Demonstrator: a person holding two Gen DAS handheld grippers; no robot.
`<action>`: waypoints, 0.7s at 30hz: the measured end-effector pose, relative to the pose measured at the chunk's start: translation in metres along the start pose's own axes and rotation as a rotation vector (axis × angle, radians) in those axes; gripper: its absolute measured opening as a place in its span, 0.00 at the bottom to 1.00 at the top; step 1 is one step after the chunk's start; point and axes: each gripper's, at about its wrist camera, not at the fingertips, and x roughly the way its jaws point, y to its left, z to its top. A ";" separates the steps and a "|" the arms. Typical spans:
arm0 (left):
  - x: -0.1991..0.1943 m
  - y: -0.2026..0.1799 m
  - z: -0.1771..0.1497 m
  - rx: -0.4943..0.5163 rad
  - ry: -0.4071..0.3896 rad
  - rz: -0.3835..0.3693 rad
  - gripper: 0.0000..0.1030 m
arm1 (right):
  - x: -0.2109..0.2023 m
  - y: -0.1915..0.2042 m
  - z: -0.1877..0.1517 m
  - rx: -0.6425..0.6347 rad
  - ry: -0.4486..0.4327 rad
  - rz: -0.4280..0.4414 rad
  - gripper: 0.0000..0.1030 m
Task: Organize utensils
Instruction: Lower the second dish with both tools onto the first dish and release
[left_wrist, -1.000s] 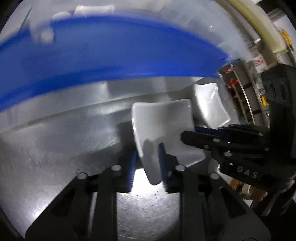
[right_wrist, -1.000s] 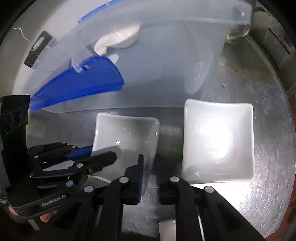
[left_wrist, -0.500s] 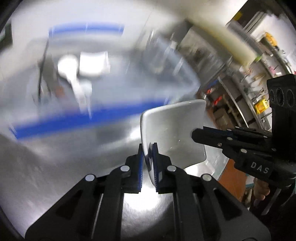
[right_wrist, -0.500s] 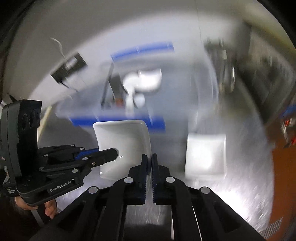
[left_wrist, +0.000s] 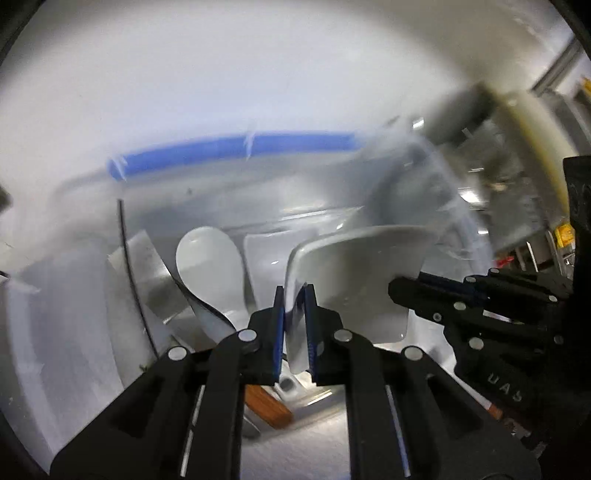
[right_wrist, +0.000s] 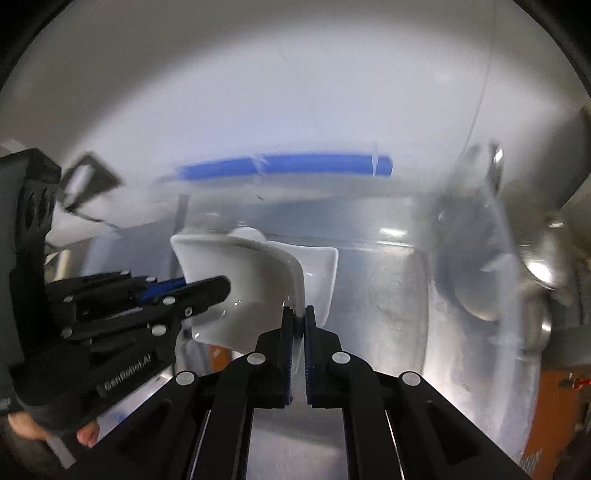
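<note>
Both grippers are clamping the same square white ceramic dish, one on each side rim. Left gripper is pinching the dish's near-left rim, blue pads pressed onto the wall. Right gripper is pinching the opposite rim, pads likewise closed on the edge. The dish is hanging clear of the steel counter, tilted, in front of the clear plastic storage bin with the blue handle.

Inside the bin, behind the dish: a white ceramic soup spoon is lying left of the dish, and a second white square dish is showing just behind the held one. A brown wooden handle is lying below the dish, near the bin's front edge. Both views are motion-blurred; the bin's contents further back are unreadable.

A person's fingers are showing under the left gripper's body.
</note>
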 end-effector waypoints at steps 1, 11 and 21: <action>0.014 0.006 0.005 -0.009 0.033 0.003 0.08 | 0.013 -0.004 0.007 0.020 0.030 0.009 0.07; 0.071 0.025 0.012 -0.053 0.134 -0.011 0.08 | 0.075 -0.015 0.021 0.063 0.152 -0.048 0.10; -0.070 -0.038 -0.043 0.063 -0.197 -0.126 0.24 | -0.079 -0.035 -0.057 -0.070 -0.100 0.013 0.21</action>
